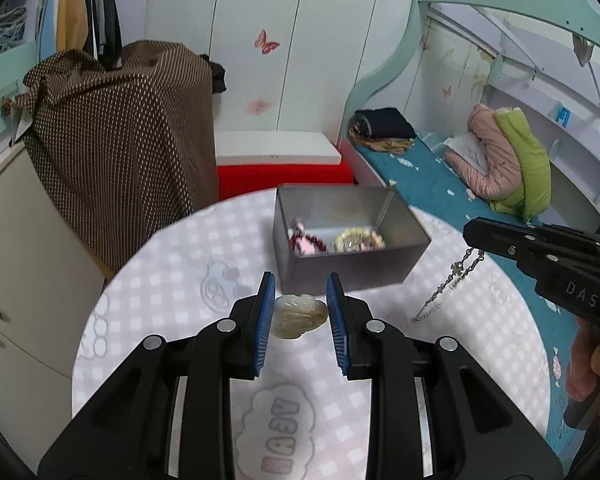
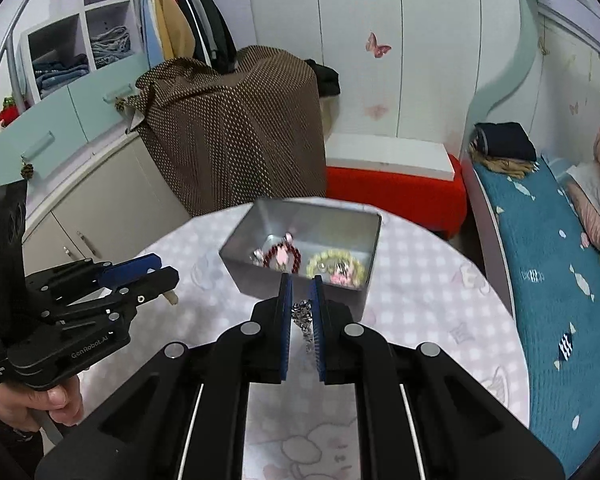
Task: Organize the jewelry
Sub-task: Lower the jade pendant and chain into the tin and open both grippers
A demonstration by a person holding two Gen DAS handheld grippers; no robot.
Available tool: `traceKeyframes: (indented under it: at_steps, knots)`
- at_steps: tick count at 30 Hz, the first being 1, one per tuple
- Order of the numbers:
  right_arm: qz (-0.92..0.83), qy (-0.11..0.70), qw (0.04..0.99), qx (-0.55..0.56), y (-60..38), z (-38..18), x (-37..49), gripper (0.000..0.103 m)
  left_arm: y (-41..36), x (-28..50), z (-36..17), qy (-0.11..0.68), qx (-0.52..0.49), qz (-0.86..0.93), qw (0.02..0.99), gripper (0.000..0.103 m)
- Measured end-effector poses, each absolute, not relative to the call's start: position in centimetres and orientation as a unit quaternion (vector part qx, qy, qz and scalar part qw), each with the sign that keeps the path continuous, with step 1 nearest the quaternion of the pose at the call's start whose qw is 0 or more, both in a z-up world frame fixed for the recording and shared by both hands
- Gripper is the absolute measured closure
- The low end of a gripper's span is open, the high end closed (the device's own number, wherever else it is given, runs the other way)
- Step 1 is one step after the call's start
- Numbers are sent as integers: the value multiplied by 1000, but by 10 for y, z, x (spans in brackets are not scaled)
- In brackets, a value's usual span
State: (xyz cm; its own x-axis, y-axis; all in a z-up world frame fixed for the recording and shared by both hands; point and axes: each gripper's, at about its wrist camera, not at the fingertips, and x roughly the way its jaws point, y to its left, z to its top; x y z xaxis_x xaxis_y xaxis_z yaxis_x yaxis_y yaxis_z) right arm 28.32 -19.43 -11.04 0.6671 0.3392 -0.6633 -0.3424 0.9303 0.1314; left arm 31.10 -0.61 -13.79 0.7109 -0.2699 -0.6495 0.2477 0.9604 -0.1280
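A grey metal box (image 1: 352, 264) stands on the round table (image 1: 172, 264) and holds a red bead bracelet (image 1: 306, 242) and a pale yellow bead bracelet (image 1: 358, 240). My left gripper (image 1: 300, 290) is open, its blue pads on either side of a pale jade pendant (image 1: 298, 316) lying on the table in front of the box. My right gripper (image 2: 301, 280) is shut on a silver chain (image 2: 305, 322), held just in front of the box (image 2: 300, 248). In the left wrist view the chain (image 1: 450, 284) hangs from the right gripper (image 1: 470, 234) down to the table.
A brown dotted cloth covers something (image 1: 120, 136) behind the table. A red and white box (image 1: 280, 164) sits at the back. A bed with a teal blanket (image 1: 440, 184) and a pink and green jacket (image 1: 508, 160) runs along the right. Cabinets (image 2: 100, 208) stand at the left.
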Motion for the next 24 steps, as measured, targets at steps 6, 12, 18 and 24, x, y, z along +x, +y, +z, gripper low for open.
traceKeyframes:
  at_steps: [6, 12, 18, 24]
  knots:
    - [197, 339, 920, -6, -193, -84, 288, 95, -13, 320, -117, 336, -15, -147, 930, 76]
    - [201, 300, 932, -18, -188, -41, 301, 95, -24, 338, -87, 315, -16, -158, 936, 76]
    - [203, 287, 936, -17, -187, -18, 326, 95, -36, 368, -63, 306, -20, -170, 937, 77]
    - [198, 317, 928, -7, -186, -30, 357, 95, -43, 403, -62, 326, -30, -176, 928, 77]
